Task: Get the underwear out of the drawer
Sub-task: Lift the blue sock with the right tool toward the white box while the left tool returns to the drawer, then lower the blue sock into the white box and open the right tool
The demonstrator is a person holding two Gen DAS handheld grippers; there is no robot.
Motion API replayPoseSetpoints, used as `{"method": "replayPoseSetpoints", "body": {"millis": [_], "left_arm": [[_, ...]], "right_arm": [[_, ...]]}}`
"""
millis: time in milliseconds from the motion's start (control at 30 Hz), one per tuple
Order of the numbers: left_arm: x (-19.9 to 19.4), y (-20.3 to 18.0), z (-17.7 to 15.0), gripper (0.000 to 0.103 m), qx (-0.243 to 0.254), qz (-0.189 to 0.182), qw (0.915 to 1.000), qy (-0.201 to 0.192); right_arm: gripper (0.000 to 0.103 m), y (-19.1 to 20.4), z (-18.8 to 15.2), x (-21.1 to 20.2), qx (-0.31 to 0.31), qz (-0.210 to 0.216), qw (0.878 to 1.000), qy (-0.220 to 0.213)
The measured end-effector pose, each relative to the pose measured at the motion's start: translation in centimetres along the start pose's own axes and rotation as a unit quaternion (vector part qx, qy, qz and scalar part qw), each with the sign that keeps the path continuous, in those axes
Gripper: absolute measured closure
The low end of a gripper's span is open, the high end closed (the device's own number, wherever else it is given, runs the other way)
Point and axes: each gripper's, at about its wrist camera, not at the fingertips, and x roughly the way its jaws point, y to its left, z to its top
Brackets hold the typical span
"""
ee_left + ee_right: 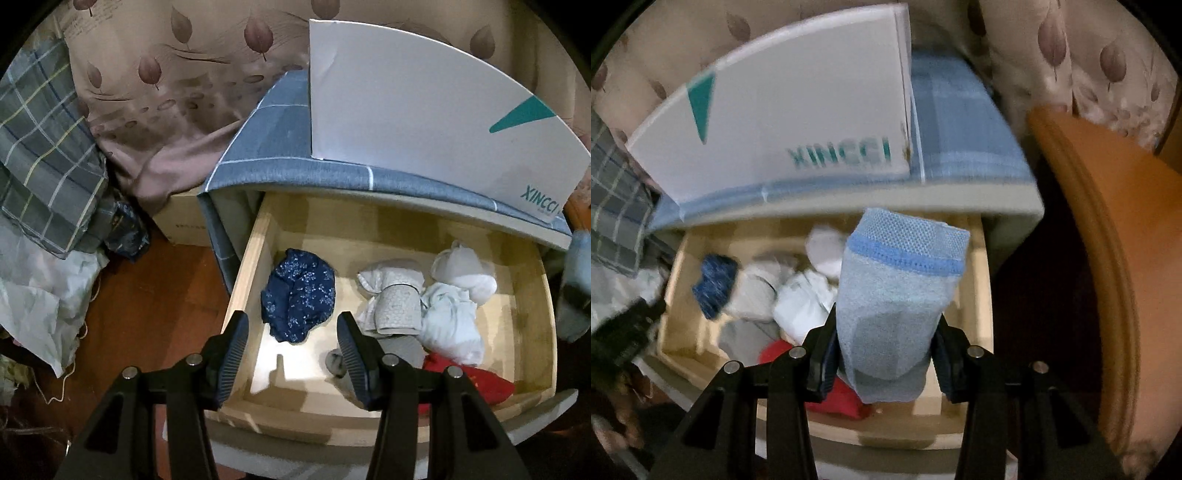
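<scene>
An open wooden drawer (pixel 255 258) holds a dark blue patterned underwear (pixel 299 295), white and grey rolled pieces (pixel 399 302), a white bundle (pixel 452 325) and a red piece (pixel 476 380). My left gripper (pixel 291 354) is open and empty above the drawer's front left, just in front of the dark blue piece. My right gripper (pixel 886 350) is shut on a rolled light blue underwear (pixel 897 295) and holds it above the drawer (pixel 982 280). The dark blue piece (pixel 714 286) and the red piece (pixel 834 398) also show in the right wrist view.
A white XINCCI box (pixel 424 122) stands on the blue-grey cloth-covered cabinet top (pixel 266 147). Plaid fabric (pixel 44 155) and a plastic bag (pixel 37 295) lie on the left. An orange wooden furniture edge (pixel 1108 258) is to the right. A leaf-print curtain (pixel 166 66) hangs behind.
</scene>
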Motion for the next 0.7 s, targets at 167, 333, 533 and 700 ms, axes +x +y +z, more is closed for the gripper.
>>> {"method": "replayPoseSetpoints", "body": {"millis": [167,333,533,700], "left_arm": [[0.5,-0.1,0.0,0.052,0.001,0.008,0.9999,0.010],[0.4,0.4,0.0,0.052,-0.008,0.008,0.9999,0.001],[0.4,1.6,0.1,0.052,-0.035,-0.002,0.9994,0.000],[0.3,1.9,0.1,0.052,-0.044,-0.006,0.9990,-0.003]], "right_arm": [[0.063,0.3,2.9,-3.6,-0.011,0.000,0.999,-0.044],[0.063,1.5,5.6,-6.2,-0.023,0.000,0.997,-0.074],[0.063,3.0,9.6,-8.3,-0.034,0.009,0.995,-0.097],[0.063,4.6,12.8,-8.6,-0.047,0.011,0.993,-0.105]]}}
